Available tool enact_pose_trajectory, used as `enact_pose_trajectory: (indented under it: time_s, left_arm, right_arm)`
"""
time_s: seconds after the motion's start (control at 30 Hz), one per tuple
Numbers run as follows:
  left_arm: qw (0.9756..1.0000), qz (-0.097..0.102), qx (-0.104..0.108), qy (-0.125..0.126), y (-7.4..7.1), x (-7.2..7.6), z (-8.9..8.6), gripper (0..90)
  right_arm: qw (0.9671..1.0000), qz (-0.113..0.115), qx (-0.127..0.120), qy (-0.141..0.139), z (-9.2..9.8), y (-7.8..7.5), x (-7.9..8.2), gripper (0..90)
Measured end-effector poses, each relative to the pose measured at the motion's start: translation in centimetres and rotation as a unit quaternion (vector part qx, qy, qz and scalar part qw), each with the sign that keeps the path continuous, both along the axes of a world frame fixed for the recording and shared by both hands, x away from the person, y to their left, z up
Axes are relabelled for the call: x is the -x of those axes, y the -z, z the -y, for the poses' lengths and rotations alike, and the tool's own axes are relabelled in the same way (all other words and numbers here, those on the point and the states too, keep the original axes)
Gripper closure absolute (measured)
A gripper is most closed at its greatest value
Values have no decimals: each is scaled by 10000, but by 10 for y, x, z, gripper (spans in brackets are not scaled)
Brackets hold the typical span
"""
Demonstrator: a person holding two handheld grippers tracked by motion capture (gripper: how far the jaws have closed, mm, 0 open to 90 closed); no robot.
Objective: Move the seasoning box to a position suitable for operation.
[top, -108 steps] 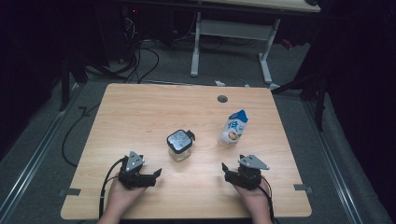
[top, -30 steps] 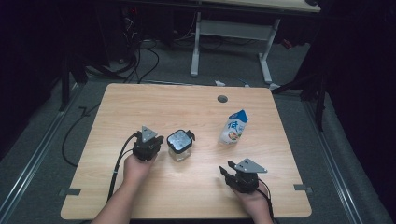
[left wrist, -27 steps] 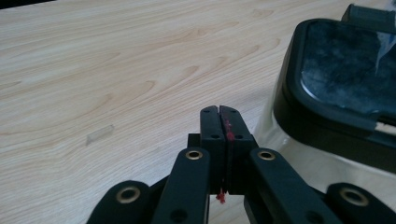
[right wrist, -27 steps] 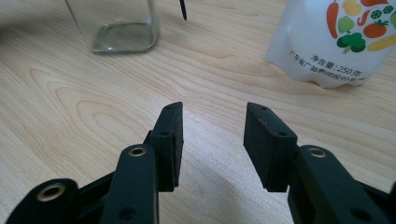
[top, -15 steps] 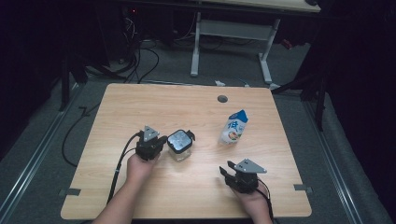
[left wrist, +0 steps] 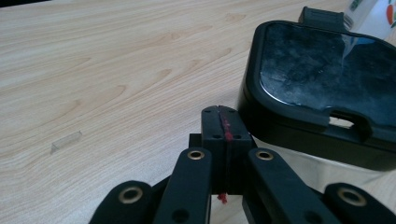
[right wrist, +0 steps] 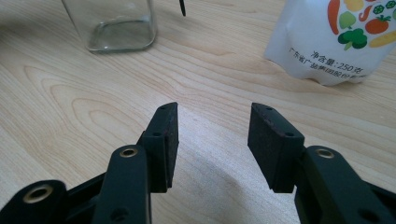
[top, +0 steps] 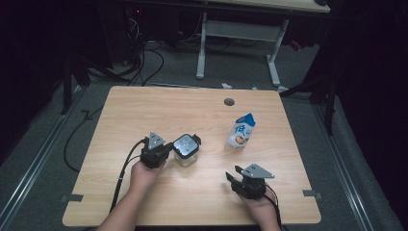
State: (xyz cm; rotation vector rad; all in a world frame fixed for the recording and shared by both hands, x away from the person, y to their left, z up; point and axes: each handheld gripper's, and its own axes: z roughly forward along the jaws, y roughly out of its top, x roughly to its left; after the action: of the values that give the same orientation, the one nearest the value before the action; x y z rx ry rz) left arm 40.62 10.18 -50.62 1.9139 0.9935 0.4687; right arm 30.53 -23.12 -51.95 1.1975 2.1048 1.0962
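Note:
A clear glass jar (top: 184, 153) with a black lid (left wrist: 322, 79) stands left of the table's middle. My left gripper (top: 168, 150) is at the jar's left side with its jaws shut on nothing. The tips (left wrist: 219, 116) sit right beside the lid's rim; contact cannot be told. A white carton (top: 240, 131) with a blue top stands upright to the jar's right. My right gripper (top: 234, 176) rests near the front edge, below the carton. Its jaws (right wrist: 212, 135) stand open and have just been opening, with only bare wood between them. The jar's base (right wrist: 116, 28) and the carton (right wrist: 336, 37) lie ahead of it.
The wooden table (top: 144, 110) has a round cable hole (top: 229, 102) at the back centre. A small clear scrap (left wrist: 65, 141) lies on the wood left of my left gripper. A white desk frame (top: 238, 31) and cables (top: 144, 62) are on the floor beyond.
Since the oldest frame my left gripper has moved from the front edge forward and right to the jar's side. Over the last second both hands stay where they are.

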Motion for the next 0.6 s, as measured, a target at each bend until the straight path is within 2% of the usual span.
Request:
enact_pose_trajectory:
  time_s: [0.6]
  left_arm:
    - [9997,137,79,210,-8,33,10,880]
  right_arm:
    - [10000,-40,1,-15,-1,1,0,519]
